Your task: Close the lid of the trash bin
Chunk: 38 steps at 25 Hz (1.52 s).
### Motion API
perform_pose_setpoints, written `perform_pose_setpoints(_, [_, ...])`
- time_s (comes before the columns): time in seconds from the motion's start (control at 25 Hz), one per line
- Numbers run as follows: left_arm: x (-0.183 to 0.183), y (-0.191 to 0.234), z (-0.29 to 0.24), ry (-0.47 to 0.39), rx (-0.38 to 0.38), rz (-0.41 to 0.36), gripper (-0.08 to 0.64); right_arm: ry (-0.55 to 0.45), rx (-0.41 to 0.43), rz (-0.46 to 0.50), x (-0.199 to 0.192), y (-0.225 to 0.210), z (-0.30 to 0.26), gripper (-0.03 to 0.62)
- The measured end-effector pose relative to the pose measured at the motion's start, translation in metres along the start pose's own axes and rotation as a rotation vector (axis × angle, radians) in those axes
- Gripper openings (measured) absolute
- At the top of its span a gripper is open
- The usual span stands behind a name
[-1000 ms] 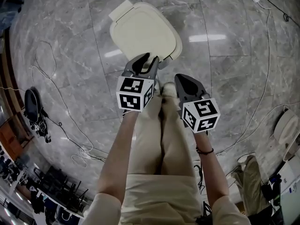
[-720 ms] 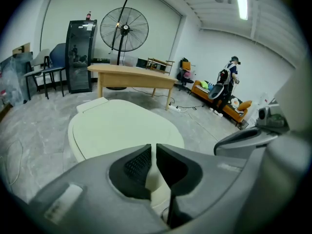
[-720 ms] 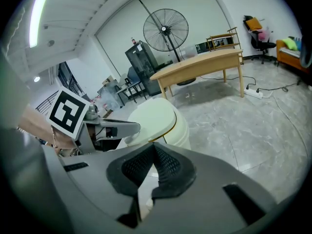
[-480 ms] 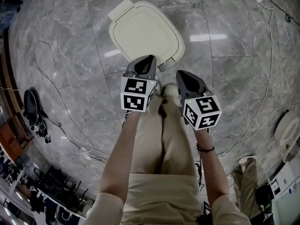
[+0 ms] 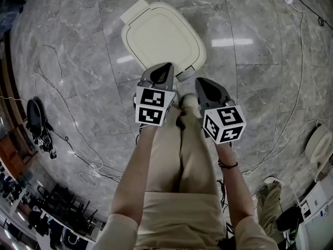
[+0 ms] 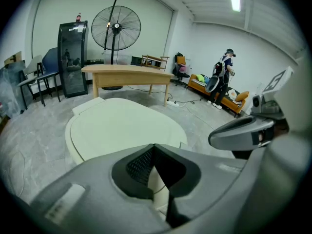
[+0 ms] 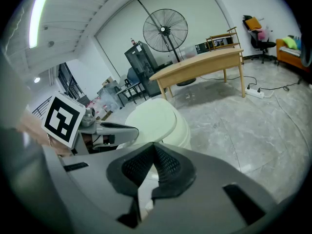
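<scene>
Head view — bin lid (image 5: 161, 35) down, left claw (image 5: 167, 66) just closed, empty.

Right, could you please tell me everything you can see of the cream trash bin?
The cream plastic trash bin is squarish with rounded corners, smooth and matte. Its lid lies flat on the body, apparently closed. A rectangular hinge block juts from the far edge, a small tab from the near edge. It stands upright on the grey marble floor. The shut left gripper hangs over its near rim; contact cannot be told.
</scene>
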State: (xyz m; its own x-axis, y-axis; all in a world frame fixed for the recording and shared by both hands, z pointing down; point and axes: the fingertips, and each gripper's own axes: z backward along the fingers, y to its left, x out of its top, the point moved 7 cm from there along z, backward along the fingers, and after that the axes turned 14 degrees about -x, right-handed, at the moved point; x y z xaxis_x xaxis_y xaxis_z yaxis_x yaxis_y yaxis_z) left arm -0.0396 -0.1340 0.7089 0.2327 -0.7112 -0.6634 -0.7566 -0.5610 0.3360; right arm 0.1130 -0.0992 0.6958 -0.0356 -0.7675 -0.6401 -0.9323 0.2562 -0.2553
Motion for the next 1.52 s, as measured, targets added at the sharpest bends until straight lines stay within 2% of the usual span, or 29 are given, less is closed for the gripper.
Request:
perform_pose_setpoints(0.24, [-0.003,-0.001,-0.004,0.02,0.004,-0.014,0.023,-0.004,-0.002,0.004,-0.001,-0.003,0.002,0.005])
perform_pose_setpoints(0.6, [0.001,-0.007,0.011,-0.037,0.005,0.063,0.023,-0.014,-0.01,0.012,0.011,0.002,0.017,0.005])
perform_pose_setpoints(1.16, [0.051,-0.072,0.092,-0.071,-0.047,0.039,0.023,-0.03,-0.051,0.08,0.073,0.027,0.096,0.005])
perform_pose_setpoints(1.32, [0.062,-0.085,0.117,-0.09,-0.046,0.031,0.023,-0.03,-0.042,0.114,0.083,0.035,0.119,0.005])
perform_pose_setpoints(1.52, [0.079,-0.101,0.15,-0.135,-0.032,0.006,0.023,-0.034,-0.041,0.106,0.094,0.036,0.145,0.005])
